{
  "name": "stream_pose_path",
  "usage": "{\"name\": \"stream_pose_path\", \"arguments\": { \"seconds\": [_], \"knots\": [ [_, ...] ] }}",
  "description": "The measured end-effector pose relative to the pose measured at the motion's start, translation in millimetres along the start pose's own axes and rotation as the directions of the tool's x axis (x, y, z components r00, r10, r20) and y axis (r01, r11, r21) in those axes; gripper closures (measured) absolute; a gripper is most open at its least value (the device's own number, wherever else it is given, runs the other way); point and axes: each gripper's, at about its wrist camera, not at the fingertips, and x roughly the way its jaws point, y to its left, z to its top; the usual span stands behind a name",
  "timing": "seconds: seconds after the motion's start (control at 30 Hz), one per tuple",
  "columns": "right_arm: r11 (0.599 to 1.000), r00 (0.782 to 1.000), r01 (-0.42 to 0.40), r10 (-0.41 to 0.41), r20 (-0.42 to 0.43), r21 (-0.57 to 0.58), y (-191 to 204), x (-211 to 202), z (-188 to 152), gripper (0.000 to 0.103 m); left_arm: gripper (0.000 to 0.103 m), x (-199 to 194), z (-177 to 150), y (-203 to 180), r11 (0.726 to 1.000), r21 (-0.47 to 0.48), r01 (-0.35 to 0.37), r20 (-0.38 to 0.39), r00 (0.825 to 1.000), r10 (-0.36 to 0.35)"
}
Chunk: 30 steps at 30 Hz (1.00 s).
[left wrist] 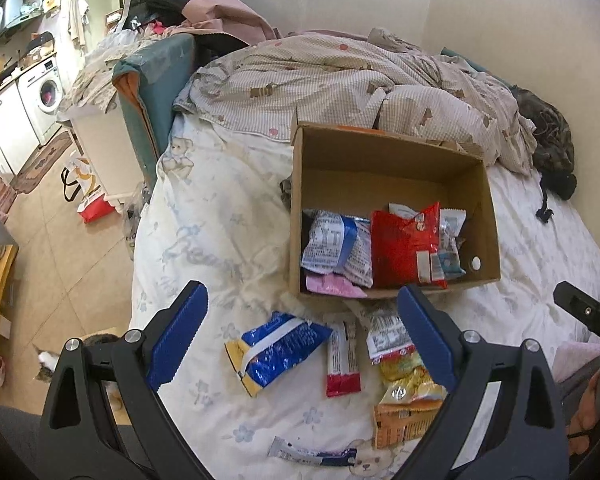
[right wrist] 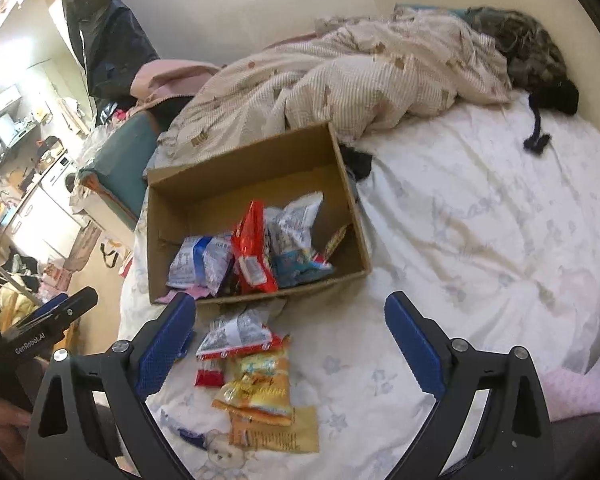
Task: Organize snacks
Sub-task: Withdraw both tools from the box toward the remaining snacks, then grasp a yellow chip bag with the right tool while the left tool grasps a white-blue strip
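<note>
While both sets of jaws are standing wide and empty, the blue packet (left wrist: pixel 278 346) is lying between the left gripper (left wrist: pixel 302 346) jaws, long axis slanting across; right gripper (right wrist: pixel 290 346) is hovering over yellow packets (right wrist: pixel 260 384).

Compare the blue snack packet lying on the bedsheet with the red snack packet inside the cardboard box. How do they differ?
The blue snack packet lies flat on the bedsheet; the red snack packet sits in the cardboard box, leaning on other packets. The blue one has a white stripe and yellow end; the red is mostly plain red. Neither is gripped.
</note>
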Motion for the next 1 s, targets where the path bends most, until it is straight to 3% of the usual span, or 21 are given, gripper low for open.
{"name": "stream_pose_path", "arguments": {
  "seconds": [0.3, 0.53, 0.77, 0.9, 1.0],
  "knots": [
    [0.999, 0.998, -0.017, 0.015, -0.065, -0.029, 5.0, 1.8, -17.8, 0.005, 0.009, -2.0, -17.1, -1.0, 1.0, 0.015, -0.024, -0.03, 0.999, 0.024],
    [0.996, 0.985, -0.045, 0.057, -0.162, 0.078, -15.5, 13.6, -29.3, 0.005, 0.009, 6.6, -25.4, 11.5, 0.998, -0.045, -0.035, -0.097, 0.995, 0.03],
    [0.978, 0.928, -0.047, 0.119, -0.354, 0.203, -26.7, 57.6, -46.8, 0.005, 0.009, 23.5, -36.4, 22.4, 0.994, -0.097, -0.048, -0.209, 0.978, 0.026],
    [0.989, 0.872, -0.043, 0.105, -0.478, 0.139, -1.0, 98.6, -56.0, 0.005, 0.009, 29.9, -46.3, 25.4, 0.992, -0.122, -0.04, -0.261, 0.965, 0.007],
    [0.996, 0.848, -0.019, 0.059, -0.526, 0.081, 15.7, 127.0, -63.7, 0.005, 0.009, 31.2, -49.8, 27.6, 0.99, -0.138, -0.04, -0.278, 0.961, 0.0]
  ]
}}
